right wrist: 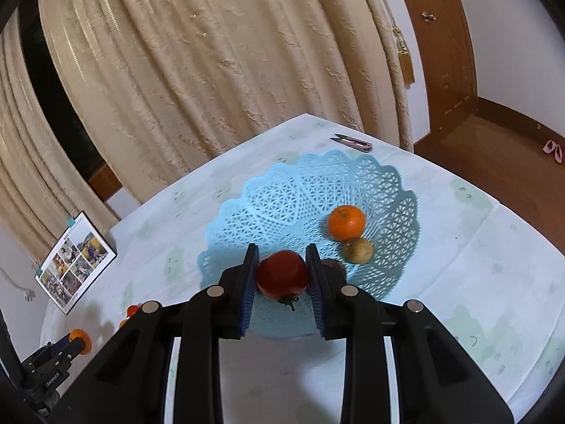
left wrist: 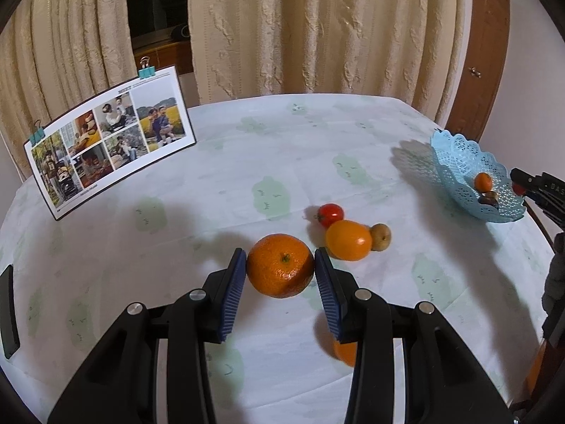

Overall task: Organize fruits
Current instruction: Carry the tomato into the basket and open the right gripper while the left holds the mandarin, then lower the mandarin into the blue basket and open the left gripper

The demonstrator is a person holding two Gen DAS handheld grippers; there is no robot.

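My left gripper point(left wrist: 279, 268) has its blue ribbed pads pressed on either flank of a big orange mandarin point(left wrist: 280, 265), low in the middle of the left wrist view — the fruit is round, pitted, with a small green stem button facing me and a darker patch near its bottom. Just to its right on the pale, green-blotched tablecloth point(left wrist: 219, 162) lie three loose fruits: a red tomato point(left wrist: 331, 214), a smooth yellow-orange oval fruit point(left wrist: 348, 240) touching it, and a small brownish fruit point(left wrist: 380, 236) tucked against that one's right side. Part of another orange fruit point(left wrist: 344, 352) peeks out under my right finger.

My right gripper point(right wrist: 281, 275) holds a red tomato point(right wrist: 281, 275) between narrow jaws, stem pointing down toward me, above the near rim of the light-blue lattice basket point(right wrist: 282, 205) in the centre of the right wrist view. Inside the basket — right of centre — sit a small orange mandarin point(right wrist: 346, 222) and a brownish round fruit point(right wrist: 358, 251), touching each other. A pink snipper point(right wrist: 353, 142) lies beyond the basket. A photo card point(left wrist: 109, 137) stands at the upper left of the left view.
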